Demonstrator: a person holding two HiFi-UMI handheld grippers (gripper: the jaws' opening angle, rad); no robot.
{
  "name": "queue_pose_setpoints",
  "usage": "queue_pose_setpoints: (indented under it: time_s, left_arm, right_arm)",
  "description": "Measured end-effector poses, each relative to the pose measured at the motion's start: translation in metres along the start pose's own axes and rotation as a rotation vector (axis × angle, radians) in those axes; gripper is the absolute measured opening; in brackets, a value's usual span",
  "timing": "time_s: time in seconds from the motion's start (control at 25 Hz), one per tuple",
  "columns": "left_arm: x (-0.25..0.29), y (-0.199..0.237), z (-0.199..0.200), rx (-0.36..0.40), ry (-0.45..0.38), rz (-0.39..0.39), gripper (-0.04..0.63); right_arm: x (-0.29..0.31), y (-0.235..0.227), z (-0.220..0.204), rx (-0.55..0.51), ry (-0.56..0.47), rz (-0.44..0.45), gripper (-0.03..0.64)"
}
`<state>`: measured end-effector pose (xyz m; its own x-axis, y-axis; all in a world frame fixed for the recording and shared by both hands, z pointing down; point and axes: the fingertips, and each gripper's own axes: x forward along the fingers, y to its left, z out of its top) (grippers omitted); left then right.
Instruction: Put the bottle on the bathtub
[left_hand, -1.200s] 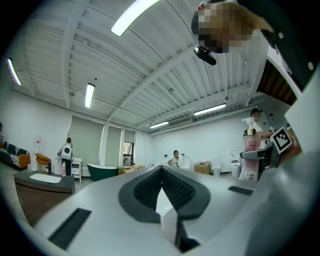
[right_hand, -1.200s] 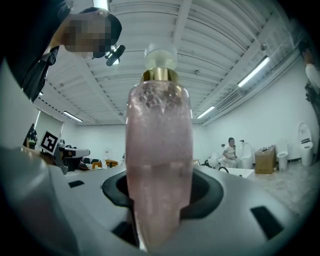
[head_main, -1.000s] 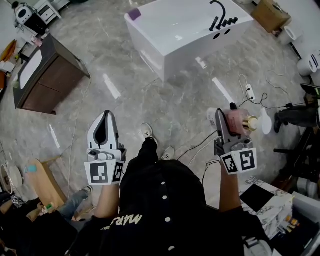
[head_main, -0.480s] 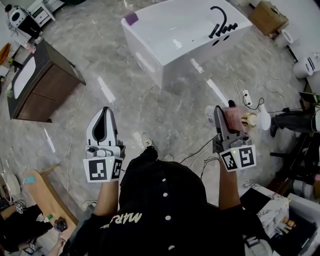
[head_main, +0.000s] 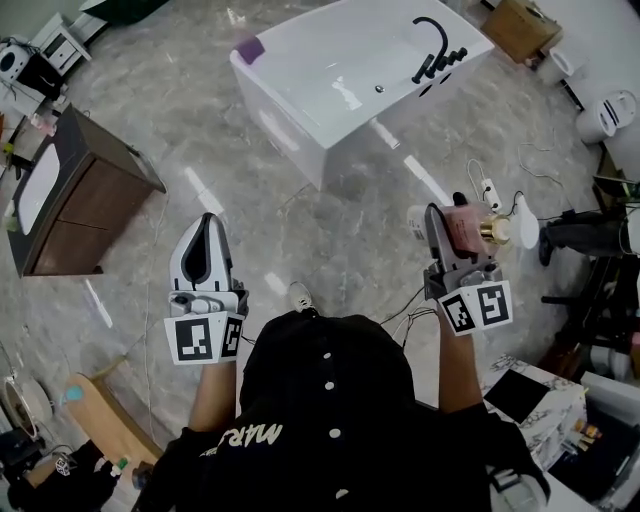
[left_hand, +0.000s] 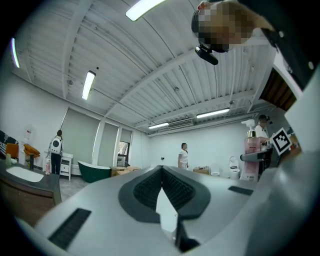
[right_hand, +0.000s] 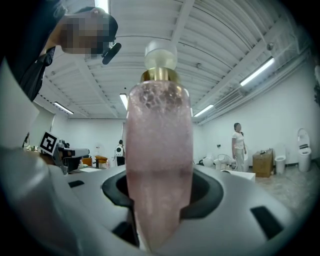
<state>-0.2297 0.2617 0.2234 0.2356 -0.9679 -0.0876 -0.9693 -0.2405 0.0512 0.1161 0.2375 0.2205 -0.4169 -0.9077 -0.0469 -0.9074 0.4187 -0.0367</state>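
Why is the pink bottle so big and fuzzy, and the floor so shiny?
Right gripper view: the pink pump bottle with gold collar is very close to the wide-angle camera, so it looms large and soft. Head view: white streaks of glare lie on the glossy grey marble floor; the white bathtub looks washed out.

Bathtub (head_main: 330, 85) far ahead, centre; faucet (head_main: 436, 47) on its right end. Vanity cabinet (head_main: 80, 195) off left. Left gripper (head_main: 207, 225) near-left, right gripper (head_main: 452, 218) near-right, bottle (head_main: 468, 228) between its jaws. Power strip (head_main: 490, 187) on the floor between.
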Motion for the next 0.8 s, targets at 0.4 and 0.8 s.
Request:
queue_pose_setpoints:
  time_s: [0.4, 0.8]
  left_arm:
    - [0.039, 0.029, -0.015, -0.01, 0.033, -0.064, 0.009]
    - [0.089, 0.03, -0.02, 0.005, 0.041, -0.062, 0.009]
  right_arm:
    - [0.032, 0.005, -0.008, -0.006, 0.034, -0.048, 0.21]
    - [0.077, -0.028, -0.016, 0.004, 0.022, -0.041, 0.21]
